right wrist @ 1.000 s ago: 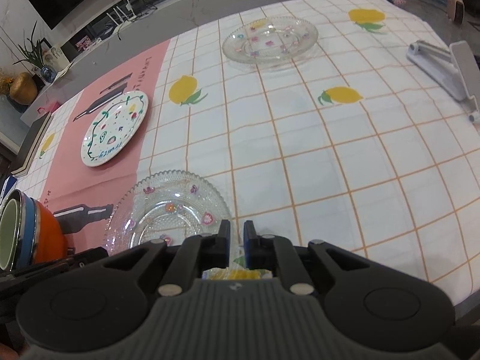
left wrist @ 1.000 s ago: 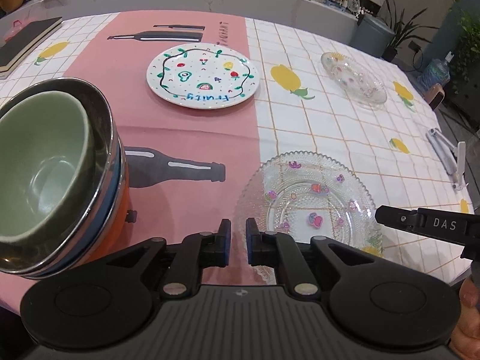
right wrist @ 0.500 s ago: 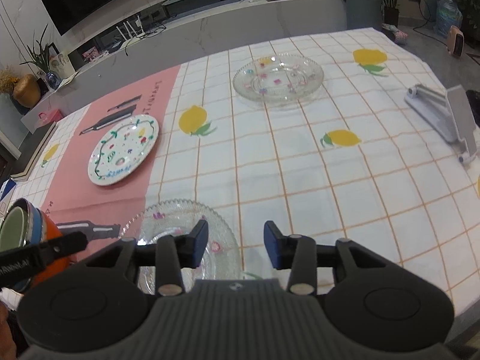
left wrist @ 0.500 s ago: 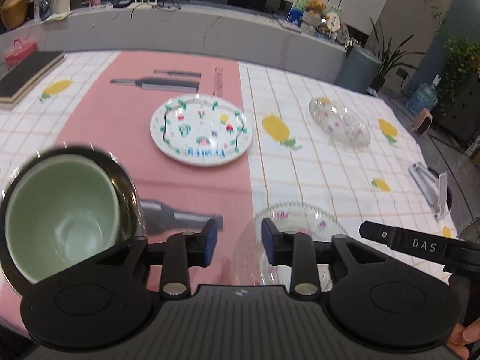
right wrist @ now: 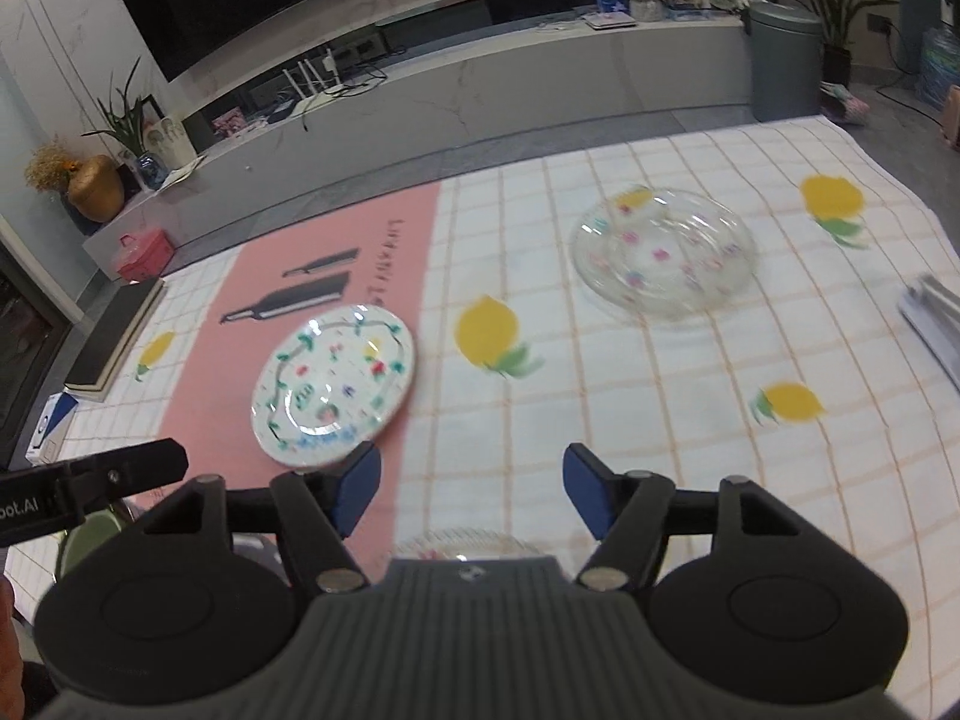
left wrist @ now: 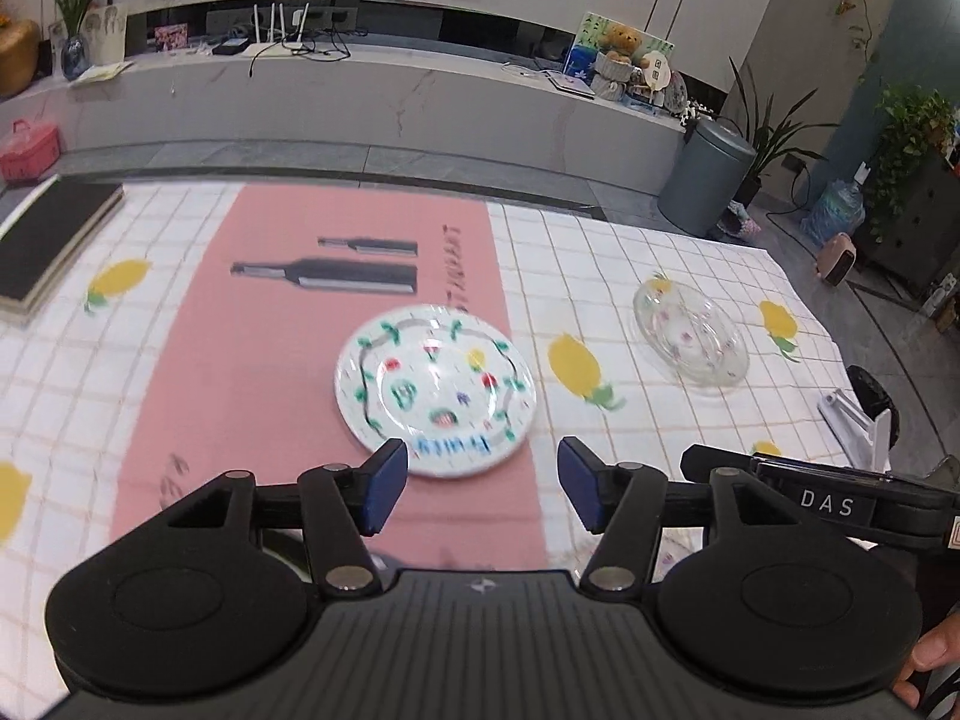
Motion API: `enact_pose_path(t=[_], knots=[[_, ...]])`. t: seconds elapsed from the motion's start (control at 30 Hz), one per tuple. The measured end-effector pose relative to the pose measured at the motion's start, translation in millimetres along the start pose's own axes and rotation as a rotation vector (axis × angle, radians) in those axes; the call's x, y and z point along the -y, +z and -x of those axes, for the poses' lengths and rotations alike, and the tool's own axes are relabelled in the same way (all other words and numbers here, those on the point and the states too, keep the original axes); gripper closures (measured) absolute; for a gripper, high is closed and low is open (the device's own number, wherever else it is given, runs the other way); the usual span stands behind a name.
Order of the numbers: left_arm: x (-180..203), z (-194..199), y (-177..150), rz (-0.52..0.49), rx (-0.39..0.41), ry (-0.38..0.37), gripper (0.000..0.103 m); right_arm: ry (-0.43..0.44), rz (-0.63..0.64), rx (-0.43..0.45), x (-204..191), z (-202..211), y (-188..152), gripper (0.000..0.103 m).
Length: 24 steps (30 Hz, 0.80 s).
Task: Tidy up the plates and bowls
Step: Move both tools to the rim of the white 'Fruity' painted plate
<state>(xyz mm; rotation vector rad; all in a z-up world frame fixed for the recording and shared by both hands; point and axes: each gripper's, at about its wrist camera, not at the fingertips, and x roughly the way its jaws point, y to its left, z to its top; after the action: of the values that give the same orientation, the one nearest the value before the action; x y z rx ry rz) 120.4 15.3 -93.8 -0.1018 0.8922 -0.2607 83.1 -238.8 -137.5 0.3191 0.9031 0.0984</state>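
A white plate painted with fruits (left wrist: 435, 399) (right wrist: 333, 384) lies on the pink strip of the tablecloth. Just short of it, above the cloth, my left gripper (left wrist: 483, 489) hangs with its jaws opening and nothing between them. A clear glass plate with small flowers (left wrist: 690, 339) (right wrist: 663, 252) sits at the far right. My right gripper (right wrist: 471, 489) is also opening and empty, over the white checked cloth. Only the rim of a second glass plate (right wrist: 462, 543) peeks out under it. A green bowl (right wrist: 90, 537) shows at the lower left, mostly hidden.
A dark flat book (left wrist: 42, 240) (right wrist: 114, 339) lies at the table's far left. A grey metal stand (left wrist: 858, 426) (right wrist: 936, 318) rests near the right edge. Beyond the table are a long low counter, a grey bin (left wrist: 705, 174) and plants.
Both grippers have gone from nearly shut to wide apart and have risen and tilted up. The stacked bowls and the near glass plate have slipped down out of view under them.
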Motion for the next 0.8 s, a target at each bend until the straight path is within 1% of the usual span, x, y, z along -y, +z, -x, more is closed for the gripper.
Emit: enact_pose_path(t=[0.07,0.1,0.27,0.43,0.5,0.53,0.67,0.8], knots=[[-5,-4,12,-0.016,-0.015,-0.006,0.035,0.007,-0.002,-0.001,-3,-4,5,0.035],[-9,-7,18,-0.025,-0.027,-0.014,0.035,0.019,-0.006,-0.008,-7,-13,13,0.035],[-24,-26,47,-0.065,-0.079,-0.045,0.035,0.047,-0.013,-0.04,-18,-43,28,0.035],[-34,-49,69,-0.164,-0.135,-0.058,0.035,0.055,-0.009,-0.085,-24,-79,35,0.035],[-39,-59,75,-0.196,-0.164,-0.063,0.035,0.054,-0.003,-0.103,-26,-92,37,0.035],[-41,-66,77,-0.213,-0.179,-0.066,0.035,0.054,-0.003,-0.103,-26,-92,37,0.035],[-50,-90,81,-0.282,-0.204,-0.065,0.035,0.057,-0.007,-0.132,-28,-117,40,0.036],[-65,-111,83,-0.291,-0.238,-0.094,0.036,0.058,-0.002,-0.147,-29,-130,40,0.036]])
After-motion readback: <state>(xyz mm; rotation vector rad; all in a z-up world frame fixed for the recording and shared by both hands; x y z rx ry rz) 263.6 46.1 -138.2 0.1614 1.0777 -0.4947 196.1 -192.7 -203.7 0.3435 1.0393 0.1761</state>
